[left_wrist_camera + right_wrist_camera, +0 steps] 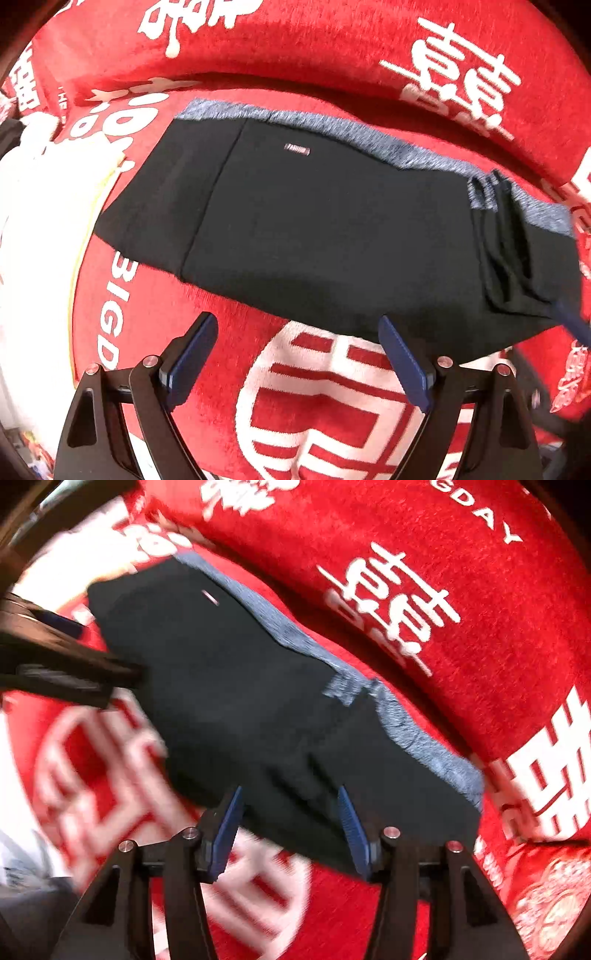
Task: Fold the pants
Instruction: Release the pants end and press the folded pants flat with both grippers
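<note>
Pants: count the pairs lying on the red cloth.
1. The black pants lie folded on the red cloth, grey lining showing along the far edge. Another pair underneath could be hidden.

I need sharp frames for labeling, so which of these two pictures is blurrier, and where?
Right wrist view: heavy motion smear, worst lower left on the red blanket; pants soft. Left wrist view: sharper, pants label visible, mild edge blur; both fisheye-bent.

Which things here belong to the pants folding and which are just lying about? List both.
Job:
- black pants, folded, grey lining showing
- left claw, open, empty
- right claw, open over the pants

Lying about:
- red blanket underneath
- white cloth at the edge
</note>
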The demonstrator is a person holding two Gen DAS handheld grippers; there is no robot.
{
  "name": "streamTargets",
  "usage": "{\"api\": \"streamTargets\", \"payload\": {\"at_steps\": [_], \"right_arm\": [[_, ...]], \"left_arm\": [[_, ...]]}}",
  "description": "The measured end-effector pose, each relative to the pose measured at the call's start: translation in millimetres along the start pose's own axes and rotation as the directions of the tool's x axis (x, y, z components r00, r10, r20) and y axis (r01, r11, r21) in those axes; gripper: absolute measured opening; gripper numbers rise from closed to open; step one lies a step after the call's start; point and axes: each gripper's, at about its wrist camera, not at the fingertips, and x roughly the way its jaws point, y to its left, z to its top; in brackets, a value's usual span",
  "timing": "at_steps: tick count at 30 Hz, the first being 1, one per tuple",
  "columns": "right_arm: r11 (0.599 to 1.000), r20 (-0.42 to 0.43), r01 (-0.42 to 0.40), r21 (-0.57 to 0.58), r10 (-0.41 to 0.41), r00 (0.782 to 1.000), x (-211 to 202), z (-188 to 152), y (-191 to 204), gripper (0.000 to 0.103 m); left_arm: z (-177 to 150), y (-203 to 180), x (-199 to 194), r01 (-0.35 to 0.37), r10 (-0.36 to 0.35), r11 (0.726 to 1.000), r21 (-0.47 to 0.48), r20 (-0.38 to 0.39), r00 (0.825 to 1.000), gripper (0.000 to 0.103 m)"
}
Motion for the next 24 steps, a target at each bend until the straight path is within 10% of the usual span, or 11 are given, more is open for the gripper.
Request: {"api": "streamTargets", "payload": {"at_steps": [2, 4, 8, 10, 24], "right_arm": [[0.974, -0.001, -0.126, 0.187, 0.128, 0.992, -13, -3, -24, 0.057], [0.853, 0.051, -0.255, 0.455, 0.261, 0.964, -14, -11, -62, 0.057], [0.351, 0.287, -0.443, 0.825, 0.414, 0.864, 11, -65, -137, 0.057], [0.232, 0.356, -0.475, 0.849, 0.413, 0.838, 25, -76, -153, 0.057], [-0.003, 0.384, -0.431, 0.902, 0.463, 0.799, 67, -118, -179, 0.057]], "left_arm": [[21, -17, -7, 0.068, -0.068, 0.997, 0.024, 0.004, 0.998, 0.090], [27, -22, -14, 0.125, -0.125, 0.990, 0.060, 0.002, 0.992, 0.090], [50, -61, -11, 0.260, -0.257, 0.957, 0.131, -0.044, 0.966, 0.090], [55, -92, -7, 0.315, -0.306, 0.937, 0.152, -0.076, 0.949, 0.090], [54, -174, 31, 0.301, -0.262, 0.925, 0.233, -0.183, 0.947, 0.069]]}}
